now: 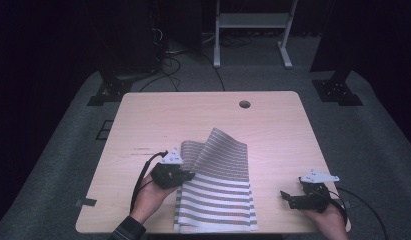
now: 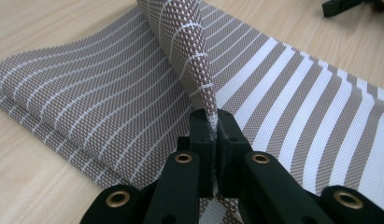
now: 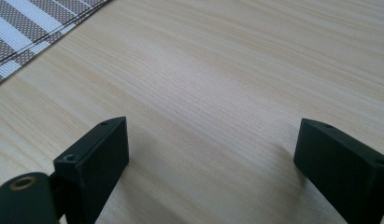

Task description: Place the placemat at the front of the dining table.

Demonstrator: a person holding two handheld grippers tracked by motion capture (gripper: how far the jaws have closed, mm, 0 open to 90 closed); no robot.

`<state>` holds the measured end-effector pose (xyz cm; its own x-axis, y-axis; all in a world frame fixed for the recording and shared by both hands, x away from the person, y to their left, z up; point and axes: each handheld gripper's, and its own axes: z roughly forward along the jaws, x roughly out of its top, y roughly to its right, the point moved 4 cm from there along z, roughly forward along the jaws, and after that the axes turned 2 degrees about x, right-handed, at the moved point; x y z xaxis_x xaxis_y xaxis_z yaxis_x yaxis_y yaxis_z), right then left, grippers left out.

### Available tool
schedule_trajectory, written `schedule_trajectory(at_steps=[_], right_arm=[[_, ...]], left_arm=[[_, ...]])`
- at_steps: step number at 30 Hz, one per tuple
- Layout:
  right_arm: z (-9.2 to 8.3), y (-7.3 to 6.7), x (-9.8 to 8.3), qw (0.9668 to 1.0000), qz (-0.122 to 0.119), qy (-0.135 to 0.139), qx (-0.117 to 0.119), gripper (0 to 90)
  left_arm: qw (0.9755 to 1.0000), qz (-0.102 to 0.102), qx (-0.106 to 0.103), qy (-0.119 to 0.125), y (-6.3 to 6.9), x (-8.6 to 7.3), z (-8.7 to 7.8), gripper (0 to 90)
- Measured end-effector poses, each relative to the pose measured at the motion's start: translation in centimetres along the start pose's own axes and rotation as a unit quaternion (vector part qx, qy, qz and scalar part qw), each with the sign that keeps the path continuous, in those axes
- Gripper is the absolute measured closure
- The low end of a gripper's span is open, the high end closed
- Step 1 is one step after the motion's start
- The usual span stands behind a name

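Note:
A brown-and-white striped woven cloth (image 1: 220,185) lies folded on the near middle of the wooden table (image 1: 203,115). One layer of it is lifted and curls up toward the far side. My left gripper (image 1: 189,175) sits at the cloth's left edge, shut on that lifted layer. In the left gripper view the jaws (image 2: 215,125) pinch the cloth (image 2: 110,93) between their pads, and the fold rises steeply above them. My right gripper (image 1: 289,199) rests to the right of the cloth, apart from it. It is open (image 3: 210,158) over bare wood, with the cloth's (image 3: 26,28) corner at the upper left.
A round cable hole (image 1: 244,104) sits near the table's far edge. Beyond the table are a white stand (image 1: 253,30), black frame feet and loose cables on grey carpet. The other hand's gripper (image 2: 344,5) shows far off in the left gripper view.

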<state>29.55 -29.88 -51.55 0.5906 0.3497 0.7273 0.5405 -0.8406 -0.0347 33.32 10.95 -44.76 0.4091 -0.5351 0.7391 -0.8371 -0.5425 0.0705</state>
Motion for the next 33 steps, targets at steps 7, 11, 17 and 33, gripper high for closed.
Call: schedule_trajectory(at_steps=[7,11,17,33], right_arm=[[0.0,0.0,0.0,1.0,0.0,0.001,0.0,9.0],[0.0,0.0,0.0,1.0,0.0,0.001,0.0,9.0],[0.0,0.0,0.0,1.0,0.001,0.001,0.0,9.0],[0.0,0.0,0.0,1.0,0.002,0.0,-0.001,9.0]], left_arm=[[1.0,0.0,0.001,0.006,-0.2,1.2,0.3,88.0],[0.9999,-0.001,0.001,0.012,-0.5,1.9,0.5,88.1],[0.9997,-0.01,-0.002,0.022,-1.0,2.9,0.9,88.1],[0.9991,-0.004,-0.015,0.04,-1.0,5.8,2.7,88.1]])
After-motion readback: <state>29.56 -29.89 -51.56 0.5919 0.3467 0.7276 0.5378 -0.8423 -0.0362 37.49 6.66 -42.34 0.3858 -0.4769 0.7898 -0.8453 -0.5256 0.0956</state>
